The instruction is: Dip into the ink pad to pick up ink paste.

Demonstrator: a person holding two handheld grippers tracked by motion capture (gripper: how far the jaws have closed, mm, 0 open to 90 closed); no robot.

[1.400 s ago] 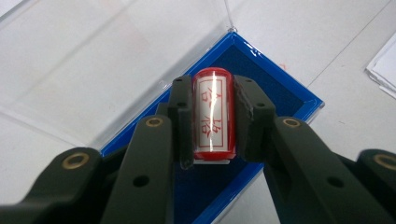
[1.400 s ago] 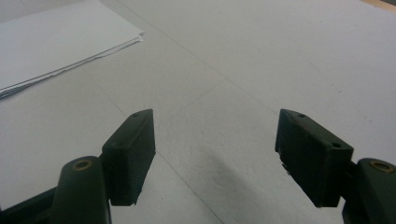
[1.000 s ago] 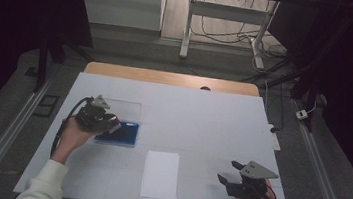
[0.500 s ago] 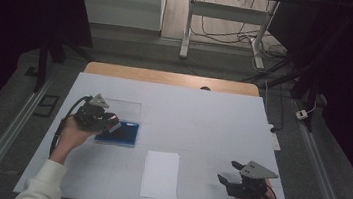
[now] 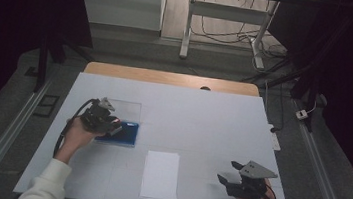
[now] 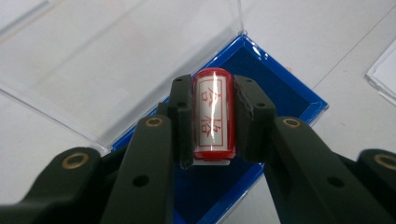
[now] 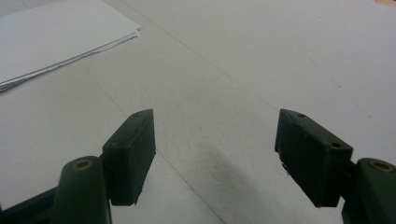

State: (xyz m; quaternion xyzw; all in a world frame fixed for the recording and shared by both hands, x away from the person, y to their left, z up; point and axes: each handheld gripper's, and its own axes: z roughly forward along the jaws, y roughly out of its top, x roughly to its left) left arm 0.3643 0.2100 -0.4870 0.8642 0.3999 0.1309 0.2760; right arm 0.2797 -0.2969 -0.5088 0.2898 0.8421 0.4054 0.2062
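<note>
My left gripper (image 6: 212, 116) has its two black jaws clamped on one small red cylindrical stamp with a white label and red characters (image 6: 212, 114), one pad on each side of the barrel, label facing the camera. Stamp hangs over the one shallow blue tray-like box (image 6: 280, 93), just above its dark blue inside; I can't tell whether the bottom of the stamp touches it. One clear plastic lid (image 6: 116, 60) stands open off the far edge of that box, lying back on the table. In the high view the left gripper (image 5: 111, 125) sits at the left part of the white table top (image 5: 203, 112), over the left end of the blue box (image 5: 128, 133), lid (image 5: 125, 109) just beyond it, one hand (image 5: 77, 136) in a white sleeve behind it.

My right gripper (image 7: 215, 158) holds nothing, two jaws spread wide, bare table (image 7: 280, 56) between them. It rests low near the front right of the table in the high view (image 5: 238, 179), grey three-cornered plate on top.

One small stack of white paper sheets (image 5: 161, 174) lies between the two grippers, near the front edge, well apart from the right gripper, just clear of the blue box. The right gripper view catches its corner (image 7: 56, 37) at upper left.
</note>
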